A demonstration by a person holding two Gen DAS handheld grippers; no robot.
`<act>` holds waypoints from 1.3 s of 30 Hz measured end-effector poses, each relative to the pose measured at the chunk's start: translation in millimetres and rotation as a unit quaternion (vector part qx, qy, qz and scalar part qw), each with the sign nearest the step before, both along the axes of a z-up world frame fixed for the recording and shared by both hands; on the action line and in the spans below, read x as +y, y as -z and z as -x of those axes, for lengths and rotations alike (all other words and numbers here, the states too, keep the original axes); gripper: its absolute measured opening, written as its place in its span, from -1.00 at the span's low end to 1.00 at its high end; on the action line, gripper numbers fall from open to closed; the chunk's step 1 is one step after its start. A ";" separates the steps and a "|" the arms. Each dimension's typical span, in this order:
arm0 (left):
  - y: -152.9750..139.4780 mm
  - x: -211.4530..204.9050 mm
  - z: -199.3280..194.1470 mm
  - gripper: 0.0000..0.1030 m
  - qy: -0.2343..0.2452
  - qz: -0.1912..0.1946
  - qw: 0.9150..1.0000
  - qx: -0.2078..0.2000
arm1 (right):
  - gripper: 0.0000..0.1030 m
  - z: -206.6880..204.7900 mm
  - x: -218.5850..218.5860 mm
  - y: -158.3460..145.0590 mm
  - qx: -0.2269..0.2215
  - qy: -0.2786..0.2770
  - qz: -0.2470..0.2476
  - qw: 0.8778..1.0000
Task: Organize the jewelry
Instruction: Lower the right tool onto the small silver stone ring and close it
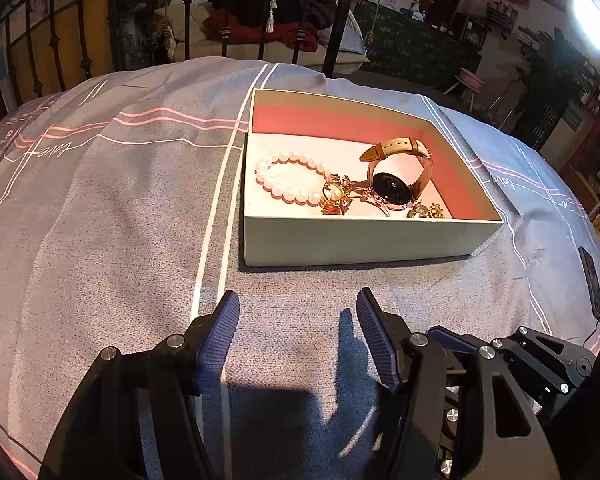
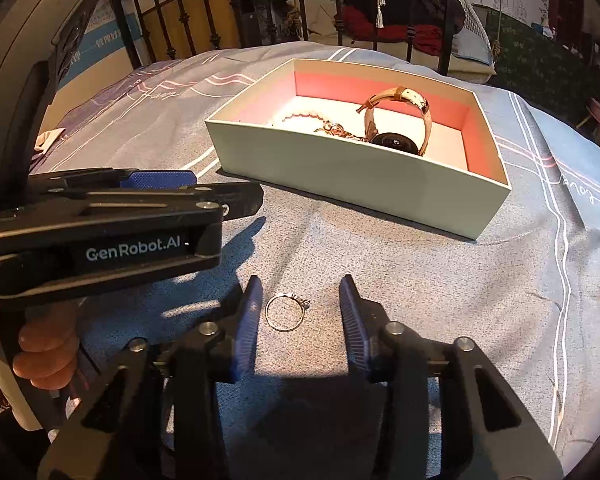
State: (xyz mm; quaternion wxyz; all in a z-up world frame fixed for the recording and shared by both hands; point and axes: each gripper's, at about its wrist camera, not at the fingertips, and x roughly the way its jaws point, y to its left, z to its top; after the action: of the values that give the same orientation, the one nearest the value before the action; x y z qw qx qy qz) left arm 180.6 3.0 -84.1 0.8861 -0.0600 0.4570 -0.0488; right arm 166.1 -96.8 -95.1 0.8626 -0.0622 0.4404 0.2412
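Note:
An open pale box [image 1: 352, 240] with a pink lining sits on the grey bedspread. In it lie a pearl bracelet [image 1: 288, 176], a tan-strap watch [image 1: 396, 176] and gold pieces [image 1: 336, 196]. My left gripper [image 1: 296, 308] is open and empty, short of the box's near wall. In the right wrist view the box [image 2: 352, 172] lies ahead. A thin silver ring [image 2: 286, 312] lies flat on the bedspread between my right gripper's open fingers. The right gripper [image 2: 300, 300] is low over the ring and touches nothing. The left gripper's body [image 2: 108, 220] shows at the left.
The grey bedspread [image 1: 100, 220] with pink and white lines covers the bed. A black metal bed frame [image 1: 336, 20] stands behind the box. A dark phone [image 1: 592, 280] lies at the right edge. The room beyond holds furniture and clothes.

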 end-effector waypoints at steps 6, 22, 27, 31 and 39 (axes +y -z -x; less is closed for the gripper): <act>0.5 -1.6 0.9 0.08 0.003 -0.006 1.000 0.000 | -0.56 3.6 4.1 0.1 -0.011 -0.011 0.006 1.000; -8.6 -17.2 4.9 -0.72 0.036 -0.018 0.999 -0.009 | -0.85 19.0 -6.8 -15.4 -0.048 -0.015 -0.012 0.999; -9.5 -17.5 5.3 -0.72 0.035 -0.014 0.999 -0.009 | -0.92 14.9 -11.5 -16.4 -0.042 -0.009 -0.024 0.999; -10.5 -15.5 6.1 -0.72 0.032 -0.010 0.999 -0.009 | -0.46 18.2 -11.6 -12.5 -0.021 -0.016 -0.019 0.999; -9.6 -18.7 6.1 -0.71 0.038 -0.014 0.999 -0.008 | -0.29 19.9 0.5 -1.0 -0.010 -0.034 0.006 0.999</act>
State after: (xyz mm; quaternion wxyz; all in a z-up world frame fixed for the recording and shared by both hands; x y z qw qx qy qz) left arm 174.5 -15.7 -74.5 0.8880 -0.0298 0.4524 -0.0770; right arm 146.2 -96.3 -94.1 0.8578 -0.0853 0.4308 0.2672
